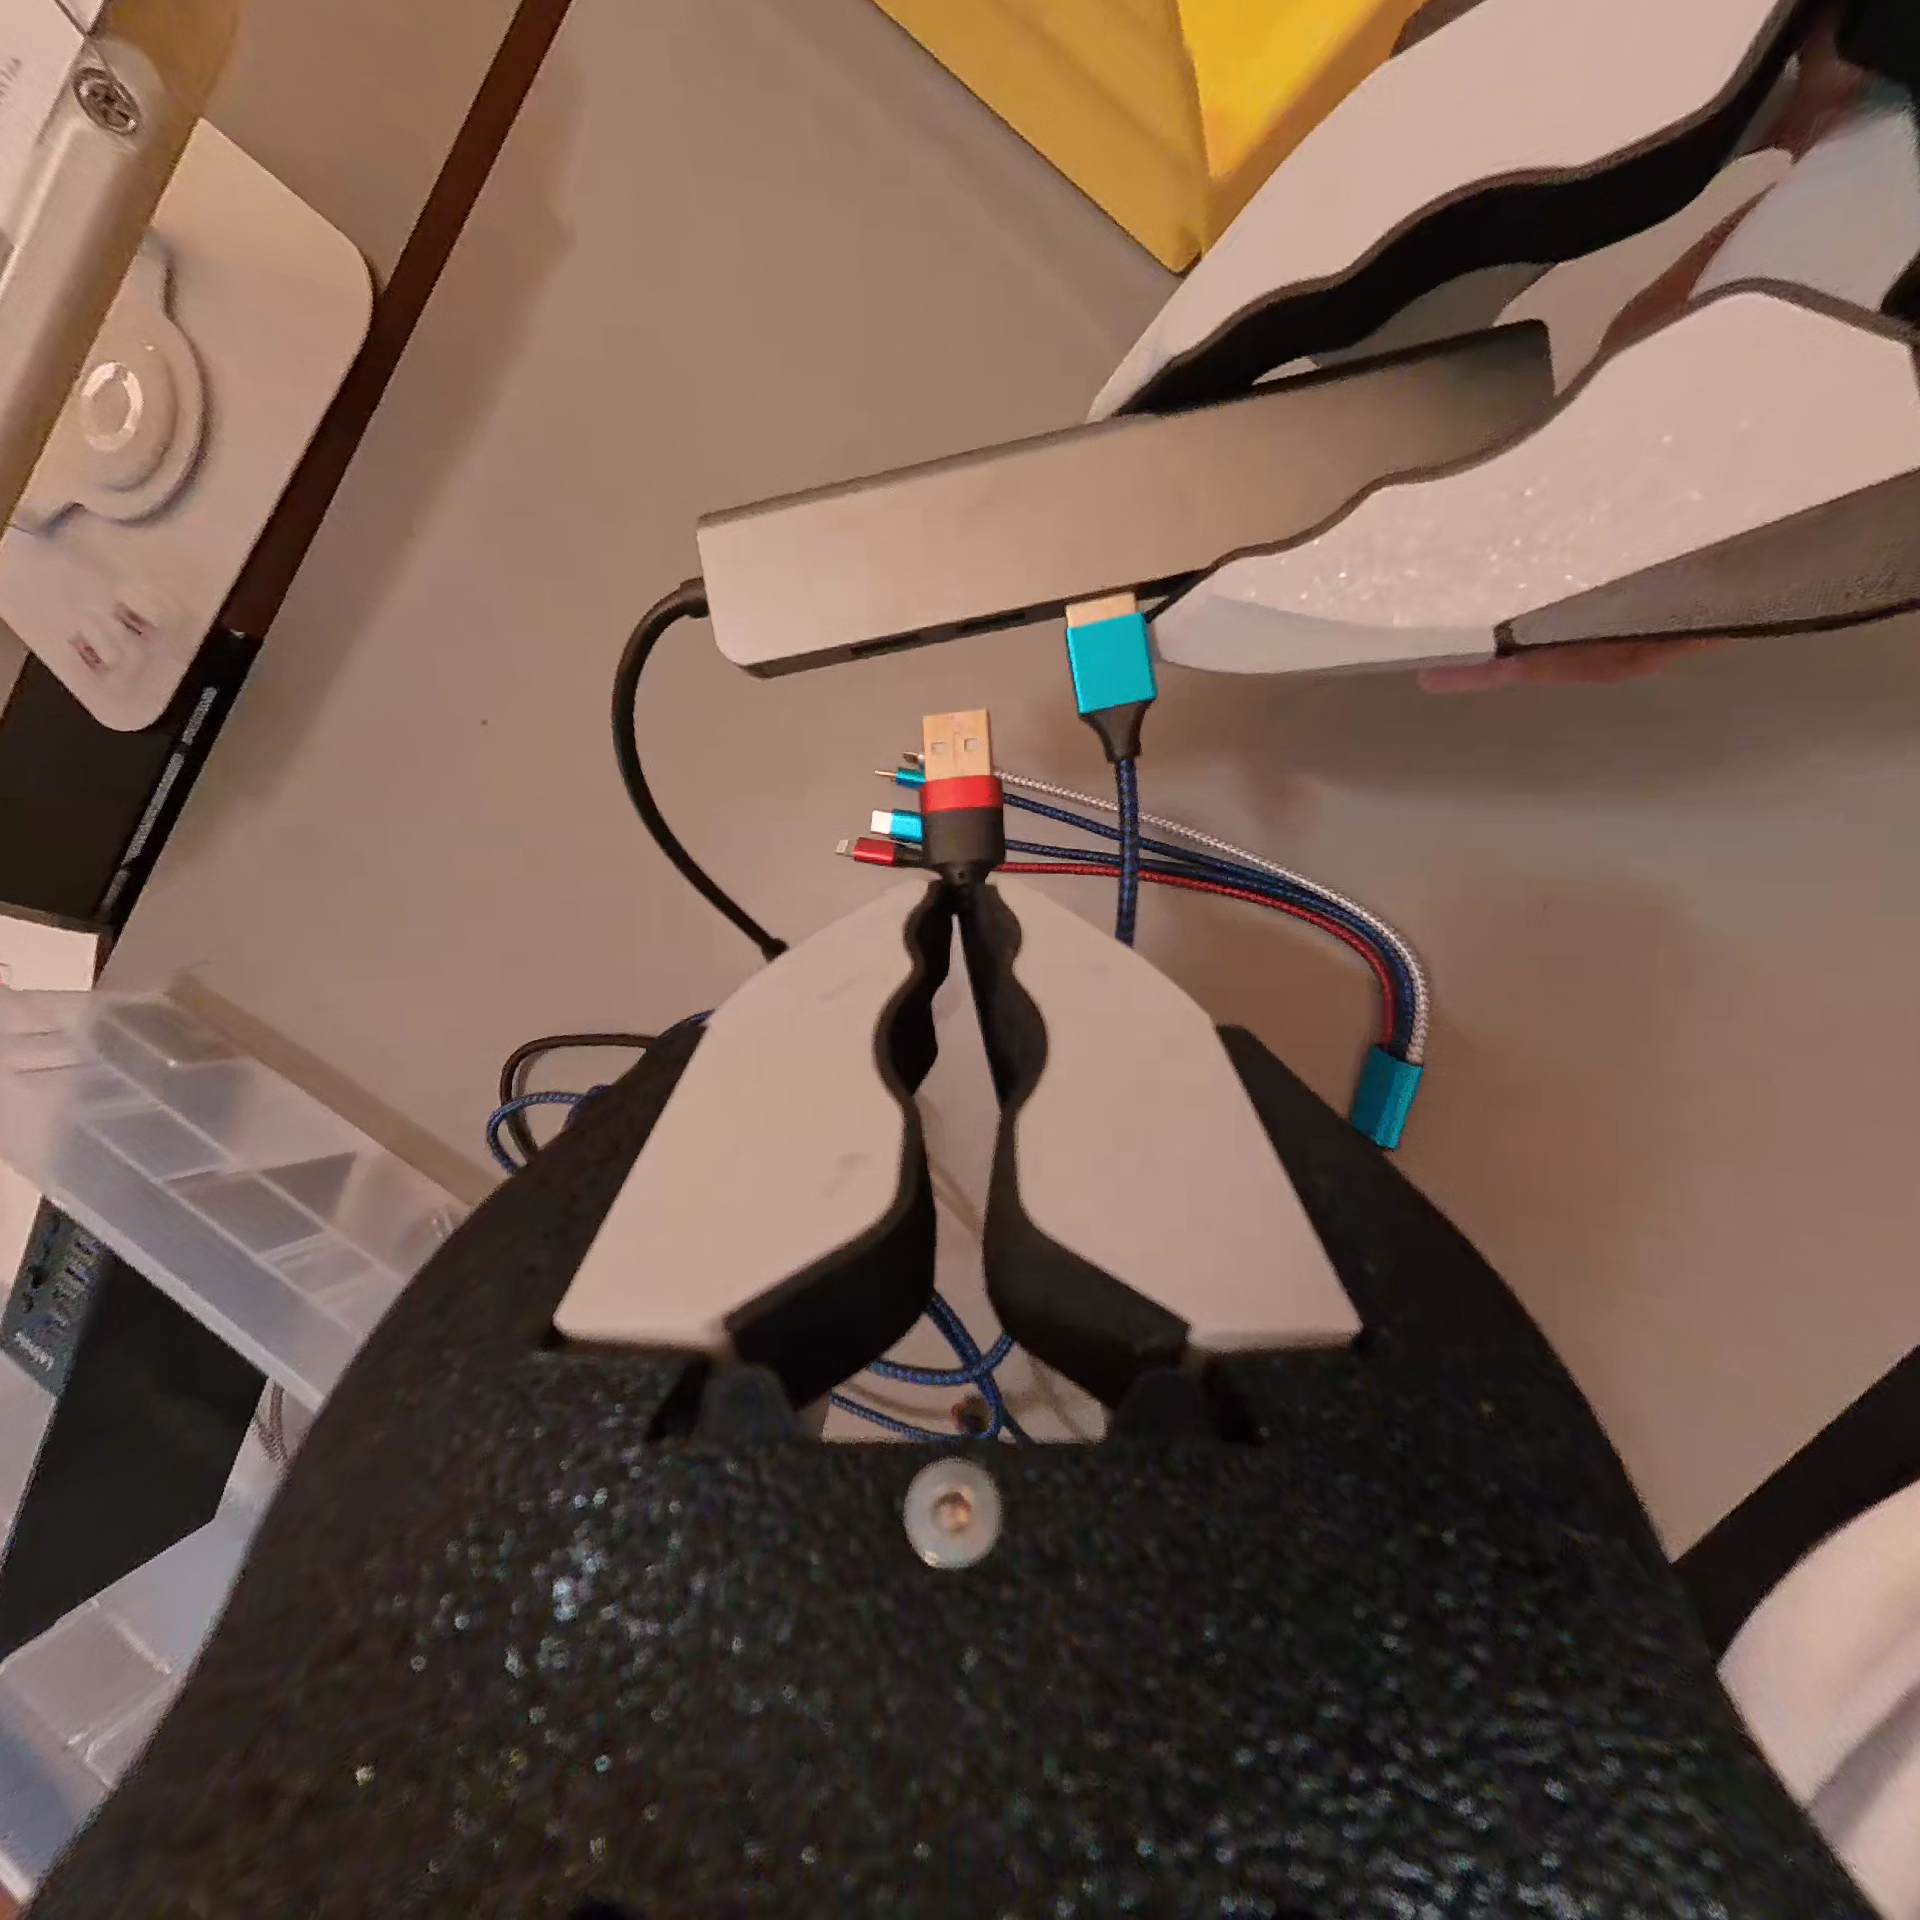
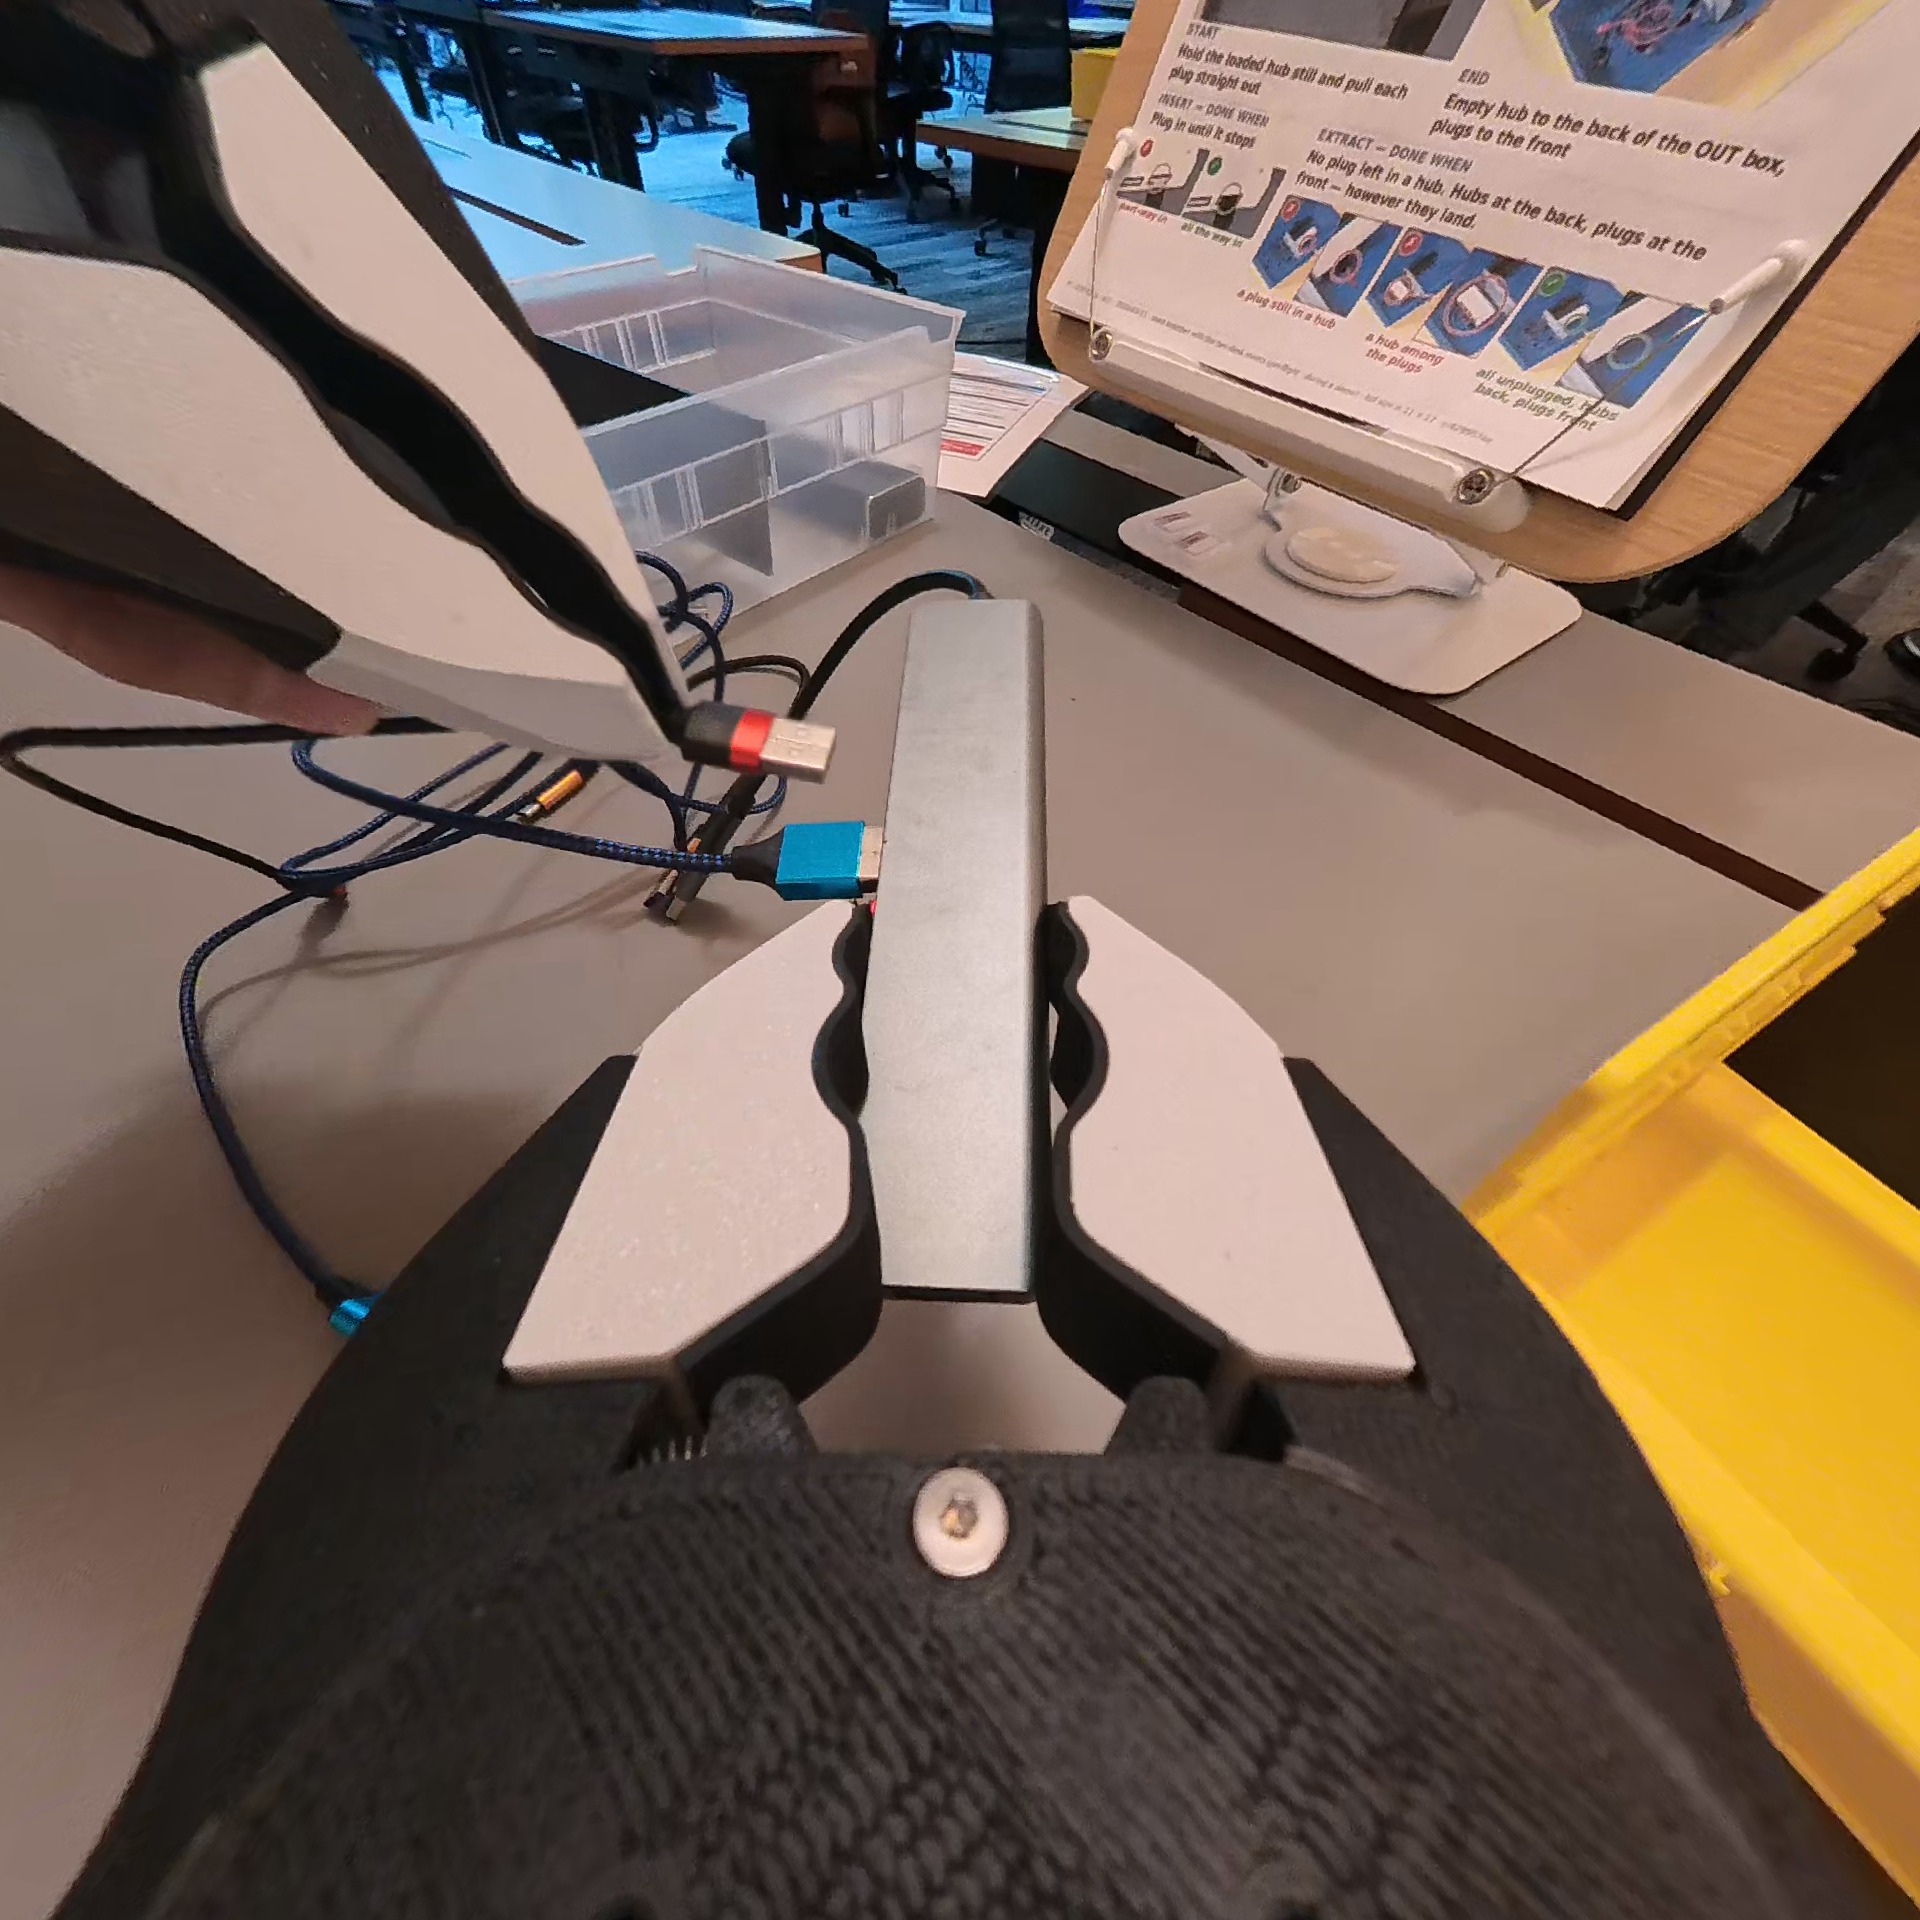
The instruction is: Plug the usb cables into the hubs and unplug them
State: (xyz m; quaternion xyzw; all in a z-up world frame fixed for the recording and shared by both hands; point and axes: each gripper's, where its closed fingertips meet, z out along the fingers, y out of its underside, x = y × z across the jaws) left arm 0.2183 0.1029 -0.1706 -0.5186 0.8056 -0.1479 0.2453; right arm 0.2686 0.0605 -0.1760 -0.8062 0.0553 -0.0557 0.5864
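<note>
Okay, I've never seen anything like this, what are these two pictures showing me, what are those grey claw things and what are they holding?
Those claws are hand-held grippers, one in each of a person's hands, each carrying a camera that looks along its own two fingers. So one picture is from the left gripper, the other from the right gripper.

The left gripper pinches a cable just behind its red and black USB plug, aimed at a grey hub, which the right gripper clamps. A blue plug already sits in the hub's side.

On the grey table lie braided cables, a clear plastic bin, a yellow bin and a stand holding an instruction sheet.
</note>
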